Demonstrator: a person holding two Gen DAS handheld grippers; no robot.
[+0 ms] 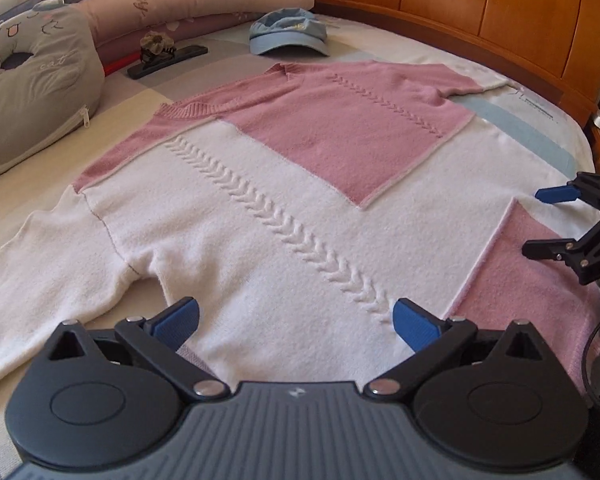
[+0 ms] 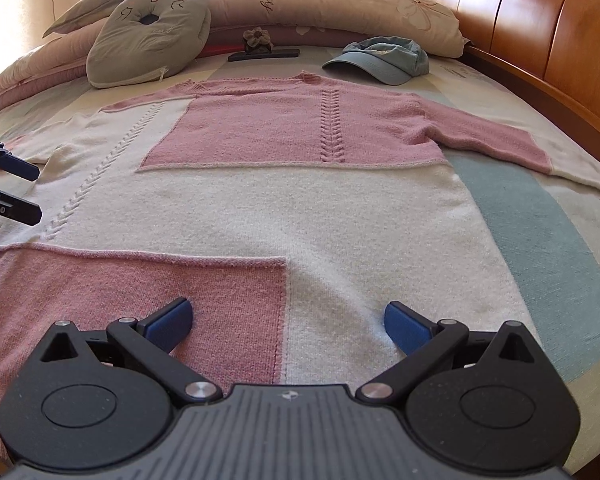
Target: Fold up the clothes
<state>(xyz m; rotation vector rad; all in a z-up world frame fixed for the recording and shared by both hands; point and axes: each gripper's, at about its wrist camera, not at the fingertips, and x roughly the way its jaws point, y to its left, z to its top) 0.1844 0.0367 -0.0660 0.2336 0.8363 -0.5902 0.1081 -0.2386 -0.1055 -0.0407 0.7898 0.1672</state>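
A pink and white sweater (image 1: pixel 284 184) lies spread flat, front up, on the bed (image 2: pixel 540 240), both sleeves out to the sides. Its neckline points toward the pillows (image 2: pixel 320 0); its hem is nearest the two tools.

The left gripper (image 1: pixel 296 320) hovers over the white lower part of the sweater near the hem. Its jaws stand wide apart and hold nothing. Whether the blue pads (image 1: pixel 180 316) touch the knit cannot be told.

The right gripper (image 2: pixel 288 320) hovers over the hem where the pink patch meets the white. Its jaws are likewise spread wide, with nothing between them. In the left wrist view it appears at the right edge, also spread.

Beyond the neckline: a blue cap (image 2: pixel 380 60), a grey cushion (image 2: pixel 148 40) and a dark flat object bearing a flower-shaped item (image 2: pixel 260 46). A wooden headboard (image 2: pixel 540 32) runs along the right side.
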